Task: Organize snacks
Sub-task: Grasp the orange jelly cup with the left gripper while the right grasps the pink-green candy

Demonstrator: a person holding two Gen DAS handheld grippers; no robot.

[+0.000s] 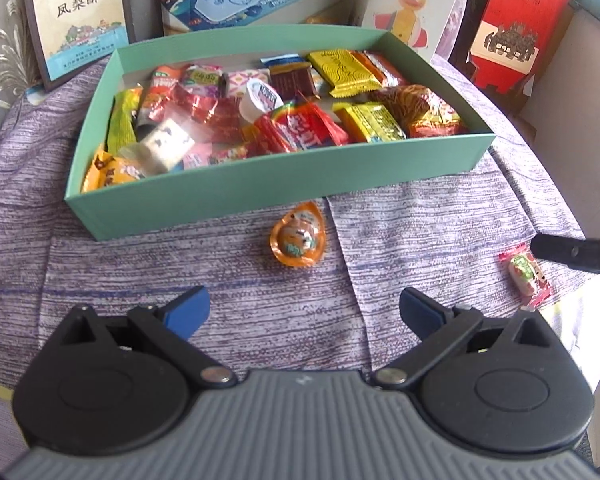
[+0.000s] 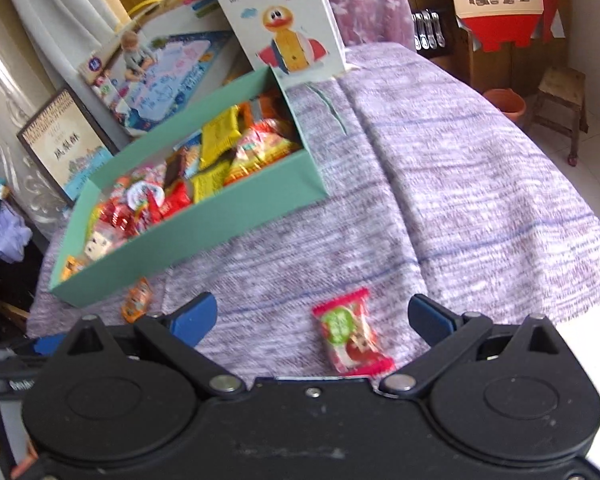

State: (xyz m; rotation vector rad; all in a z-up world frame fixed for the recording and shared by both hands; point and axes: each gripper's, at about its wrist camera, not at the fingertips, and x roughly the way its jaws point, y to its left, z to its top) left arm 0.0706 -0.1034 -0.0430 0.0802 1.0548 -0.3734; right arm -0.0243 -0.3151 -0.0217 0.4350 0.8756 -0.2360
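A green box [image 1: 284,184] filled with wrapped snacks [image 1: 300,128] stands on a surface under a purple cloth [image 1: 140,248]. Two snacks lie outside it. An orange packet [image 1: 298,240] rests on the cloth just in front of the box's near wall, ahead of the left gripper [image 1: 304,308], whose fingers [image 1: 190,308] stand wide apart and hold nothing. A red-and-green candy [image 2: 350,334] lies farther right, well apart from the box, between the spread fingers [image 2: 430,318] of the right gripper [image 2: 312,320], with neither pad touching it. Printed cartons [image 1: 416,8] lean behind the box.
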